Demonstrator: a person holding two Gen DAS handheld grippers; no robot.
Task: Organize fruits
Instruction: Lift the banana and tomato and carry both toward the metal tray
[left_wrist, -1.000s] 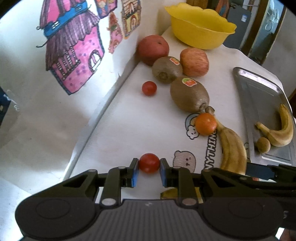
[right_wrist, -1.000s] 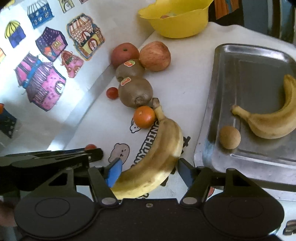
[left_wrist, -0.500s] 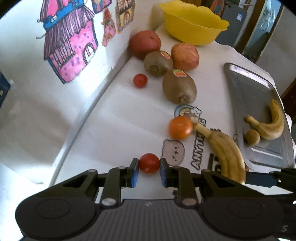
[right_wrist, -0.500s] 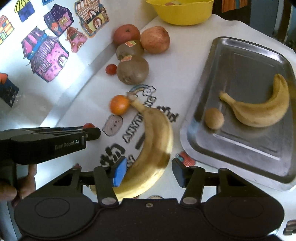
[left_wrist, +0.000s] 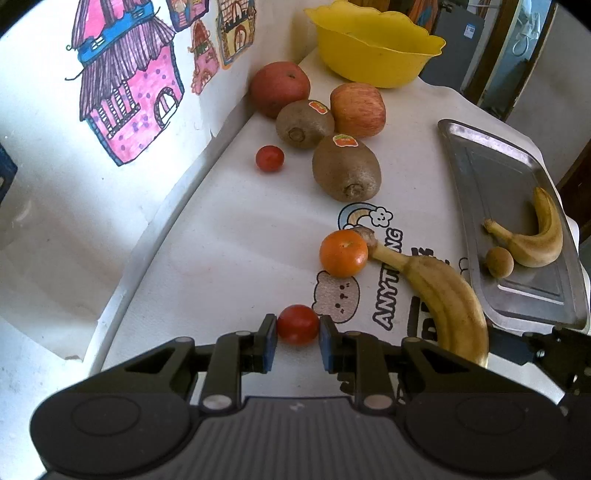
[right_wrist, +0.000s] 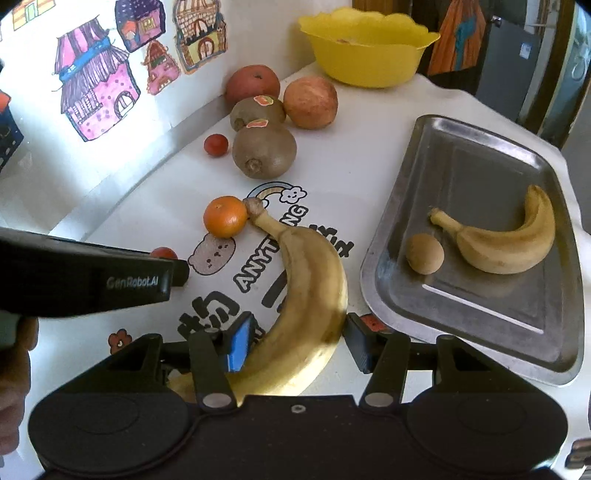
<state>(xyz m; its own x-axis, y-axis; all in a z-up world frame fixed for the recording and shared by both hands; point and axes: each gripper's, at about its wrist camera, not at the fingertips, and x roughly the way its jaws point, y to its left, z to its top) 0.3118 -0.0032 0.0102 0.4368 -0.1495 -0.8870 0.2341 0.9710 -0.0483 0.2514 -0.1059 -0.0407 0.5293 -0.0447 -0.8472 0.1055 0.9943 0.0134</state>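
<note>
Between the blue pads of the left gripper sits a small red tomato, pinched tight with the jaws nearly together, low over the white printed tablecloth. Just beside it, the right gripper straddles the fat end of a large banana, both pads against the peel. That banana's stem touches a little orange. Farther back lie two stickered kiwis, another small tomato, two apples and a yellow bowl. Off to the right, a steel tray carries a second banana and a small brown round fruit.
</note>
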